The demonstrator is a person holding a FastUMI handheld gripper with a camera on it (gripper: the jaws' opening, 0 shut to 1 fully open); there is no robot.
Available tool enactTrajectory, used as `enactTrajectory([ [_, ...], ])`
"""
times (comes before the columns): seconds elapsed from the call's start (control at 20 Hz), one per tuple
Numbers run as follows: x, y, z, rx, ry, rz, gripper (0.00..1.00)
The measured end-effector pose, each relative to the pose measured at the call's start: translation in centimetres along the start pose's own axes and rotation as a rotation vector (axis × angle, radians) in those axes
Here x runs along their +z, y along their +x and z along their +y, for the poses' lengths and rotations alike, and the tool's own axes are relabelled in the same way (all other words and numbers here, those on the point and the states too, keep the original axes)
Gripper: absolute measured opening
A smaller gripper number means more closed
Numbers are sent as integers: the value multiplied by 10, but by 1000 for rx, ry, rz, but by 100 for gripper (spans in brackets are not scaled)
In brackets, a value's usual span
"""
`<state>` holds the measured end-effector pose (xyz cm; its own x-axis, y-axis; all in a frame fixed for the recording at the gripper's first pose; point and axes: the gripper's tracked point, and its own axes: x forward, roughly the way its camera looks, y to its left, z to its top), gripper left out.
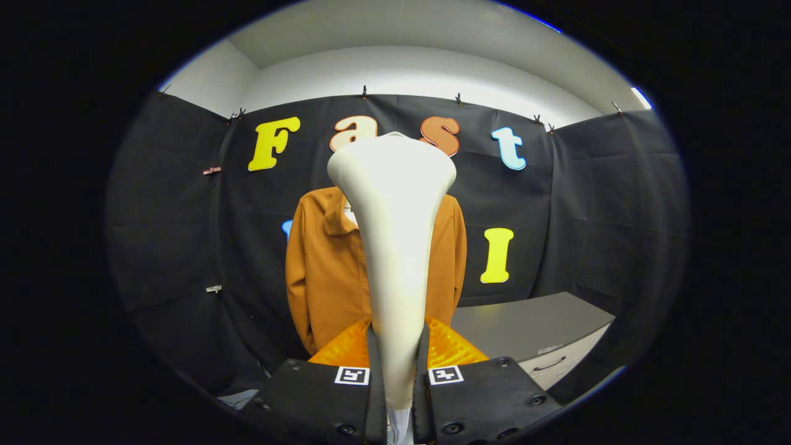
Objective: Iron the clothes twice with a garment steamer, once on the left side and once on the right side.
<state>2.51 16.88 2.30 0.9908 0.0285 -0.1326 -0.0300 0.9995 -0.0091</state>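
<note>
A cream-white garment steamer [395, 247] stands upright between my fingers, its narrow handle clamped by both pads and its wide head flaring at the top. My gripper [398, 364] is shut on that handle. Beyond the steamer hangs a brown-orange collared jacket [324, 272] against the black cloth wall. The steamer hides the jacket's middle; its left sleeve and right shoulder show on either side. The steamer head is at about the height of the jacket's collar and apart from the fabric.
A grey cabinet [531, 324] with a drawer handle stands to the right of the jacket, below it. Black cloth walls [179, 235] close the booth on the left, back and right.
</note>
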Motion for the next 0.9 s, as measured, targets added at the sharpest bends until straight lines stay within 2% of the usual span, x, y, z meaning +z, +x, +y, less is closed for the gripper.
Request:
enactTrajectory([
  [0.9, 15, -13, -11, -15, 11, -33, 20],
])
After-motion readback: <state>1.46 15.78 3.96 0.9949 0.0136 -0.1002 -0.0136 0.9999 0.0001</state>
